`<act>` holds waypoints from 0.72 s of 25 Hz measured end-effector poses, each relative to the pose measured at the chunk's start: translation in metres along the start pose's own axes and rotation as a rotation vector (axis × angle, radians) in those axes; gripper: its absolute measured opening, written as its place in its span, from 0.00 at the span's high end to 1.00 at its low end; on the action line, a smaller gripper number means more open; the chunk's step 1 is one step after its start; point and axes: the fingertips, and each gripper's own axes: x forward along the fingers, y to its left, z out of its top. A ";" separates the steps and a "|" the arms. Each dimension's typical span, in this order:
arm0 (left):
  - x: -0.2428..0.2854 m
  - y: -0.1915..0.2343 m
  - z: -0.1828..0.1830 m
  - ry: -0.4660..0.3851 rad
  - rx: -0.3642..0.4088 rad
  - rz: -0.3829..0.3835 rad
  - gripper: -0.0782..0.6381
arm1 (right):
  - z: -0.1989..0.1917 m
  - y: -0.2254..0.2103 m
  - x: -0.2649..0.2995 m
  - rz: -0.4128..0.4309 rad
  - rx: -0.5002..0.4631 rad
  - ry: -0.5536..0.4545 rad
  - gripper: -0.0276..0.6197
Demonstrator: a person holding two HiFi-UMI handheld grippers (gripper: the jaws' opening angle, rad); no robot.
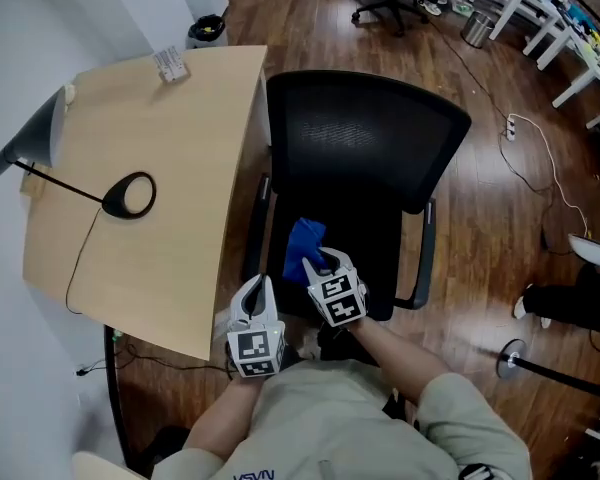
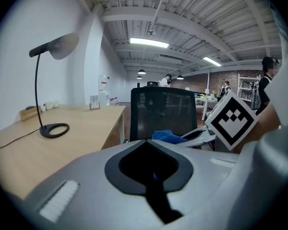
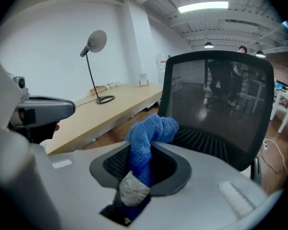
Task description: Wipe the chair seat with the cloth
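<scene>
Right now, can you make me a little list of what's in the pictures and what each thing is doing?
chair: black, mesh back, next to the desk
seat: dark, partly hidden by the chair's back
cloth: blue, bunched, sticking up out of the right gripper
right gripper: shut on the cloth, over the seat's front
left gripper: jaws together, empty, beside the right one
desk: light wood
lamp: black, stands on the desk
wiping: cannot tell if the cloth touches the seat
</scene>
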 end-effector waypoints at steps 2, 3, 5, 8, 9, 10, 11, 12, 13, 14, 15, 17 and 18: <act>0.017 -0.020 0.000 -0.001 -0.005 -0.012 0.88 | -0.005 -0.016 0.007 0.010 0.006 0.004 0.81; 0.025 -0.030 0.000 -0.001 -0.009 -0.020 0.88 | -0.007 -0.023 0.010 0.016 0.010 0.007 0.81; 0.040 -0.045 -0.005 0.006 -0.018 -0.031 0.88 | -0.014 -0.035 0.018 0.028 0.032 0.018 0.81; 0.065 -0.050 -0.021 0.031 -0.034 -0.026 0.88 | -0.019 -0.053 0.041 0.036 0.083 0.025 0.81; 0.074 -0.048 -0.028 0.041 -0.040 -0.021 0.88 | -0.020 -0.058 0.051 0.039 0.094 0.026 0.81; 0.084 -0.044 -0.035 0.050 -0.048 -0.014 0.88 | -0.022 -0.063 0.062 0.043 0.099 0.029 0.81; 0.093 -0.040 -0.044 0.060 -0.058 -0.009 0.88 | -0.025 -0.066 0.074 0.050 0.099 0.037 0.81; 0.101 -0.037 -0.055 0.071 -0.070 -0.006 0.88 | -0.030 -0.068 0.085 0.056 0.099 0.050 0.81; 0.108 -0.035 -0.066 0.082 -0.081 -0.006 0.88 | -0.035 -0.070 0.096 0.060 0.101 0.064 0.81; 0.116 -0.031 -0.076 0.089 -0.087 -0.003 0.88 | -0.038 -0.071 0.106 0.063 0.104 0.074 0.81; 0.123 -0.027 -0.085 0.093 -0.091 0.002 0.88 | -0.041 -0.071 0.117 0.067 0.107 0.081 0.81; 0.137 -0.019 -0.100 0.095 -0.099 0.016 0.88 | -0.045 -0.072 0.139 0.076 0.105 0.090 0.81; 0.143 -0.015 -0.107 0.097 -0.103 0.020 0.88 | -0.048 -0.072 0.150 0.080 0.102 0.095 0.81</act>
